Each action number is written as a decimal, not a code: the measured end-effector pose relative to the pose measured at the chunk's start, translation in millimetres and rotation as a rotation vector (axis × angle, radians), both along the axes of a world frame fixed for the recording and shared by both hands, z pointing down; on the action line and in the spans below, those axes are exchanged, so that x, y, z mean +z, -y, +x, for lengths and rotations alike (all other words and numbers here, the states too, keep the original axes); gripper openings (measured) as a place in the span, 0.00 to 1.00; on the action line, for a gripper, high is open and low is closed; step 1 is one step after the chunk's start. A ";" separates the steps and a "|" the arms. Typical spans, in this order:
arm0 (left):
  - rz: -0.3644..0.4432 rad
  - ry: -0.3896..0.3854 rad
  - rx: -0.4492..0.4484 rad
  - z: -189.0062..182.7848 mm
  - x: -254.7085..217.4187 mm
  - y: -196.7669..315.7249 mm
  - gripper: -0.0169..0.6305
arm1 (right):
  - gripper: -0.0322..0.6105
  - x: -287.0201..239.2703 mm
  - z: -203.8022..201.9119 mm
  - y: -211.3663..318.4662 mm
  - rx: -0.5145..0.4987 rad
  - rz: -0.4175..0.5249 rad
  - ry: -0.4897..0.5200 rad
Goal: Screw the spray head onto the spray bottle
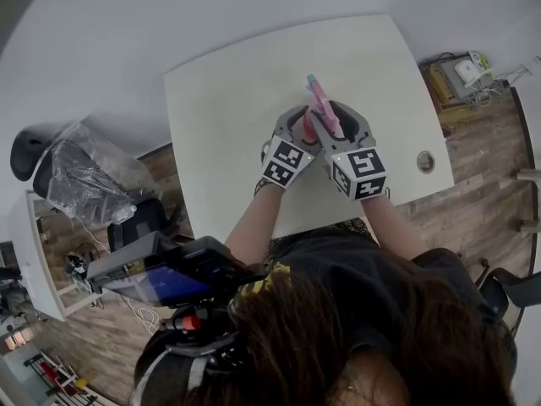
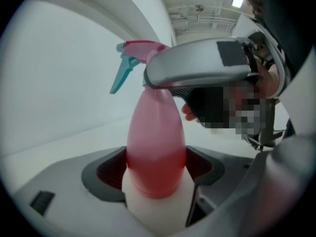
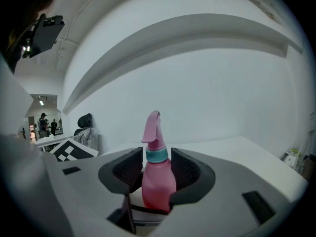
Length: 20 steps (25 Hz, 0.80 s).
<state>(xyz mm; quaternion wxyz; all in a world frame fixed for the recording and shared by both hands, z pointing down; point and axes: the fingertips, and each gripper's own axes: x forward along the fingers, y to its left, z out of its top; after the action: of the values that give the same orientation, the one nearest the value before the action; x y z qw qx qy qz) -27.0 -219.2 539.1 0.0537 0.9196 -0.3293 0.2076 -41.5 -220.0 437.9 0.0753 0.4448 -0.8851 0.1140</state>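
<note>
Grip split for twisting: left gripper clamps the spray bottle low, steadying it mid-table. Right gripper, at its 4 o'clock, stands jaws apart flanking the spray head collar, likely regripping.

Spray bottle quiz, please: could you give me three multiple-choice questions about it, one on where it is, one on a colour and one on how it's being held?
1. Where is the spray bottle?
A. In a drawer
B. Between the left gripper and the right gripper, over the white table
C. On the floor

2. What colour is the collar under the spray head?
A. Teal
B. Yellow
C. Black

3. What is the left gripper doing?
A. Wide open, empty
B. Out of sight
C. Shut on the bottle's body

Answers:
1. B: the head view shows the bottle between both grippers over the table.
2. A: the right gripper view shows a teal ring.
3. C: the left gripper's pads press on both sides of the bottle.
</note>
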 end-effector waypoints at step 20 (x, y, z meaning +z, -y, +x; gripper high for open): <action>0.005 0.026 0.014 -0.9 2.1 -2.1 0.60 | 0.33 -7.2 5.7 -12.7 -0.649 -0.008 -0.194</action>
<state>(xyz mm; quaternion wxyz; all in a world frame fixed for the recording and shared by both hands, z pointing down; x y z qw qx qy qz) -27.9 -217.1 541.2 0.0456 0.9192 -0.3240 0.2190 -35.8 -207.3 430.7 0.1933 0.1483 -0.9688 0.0449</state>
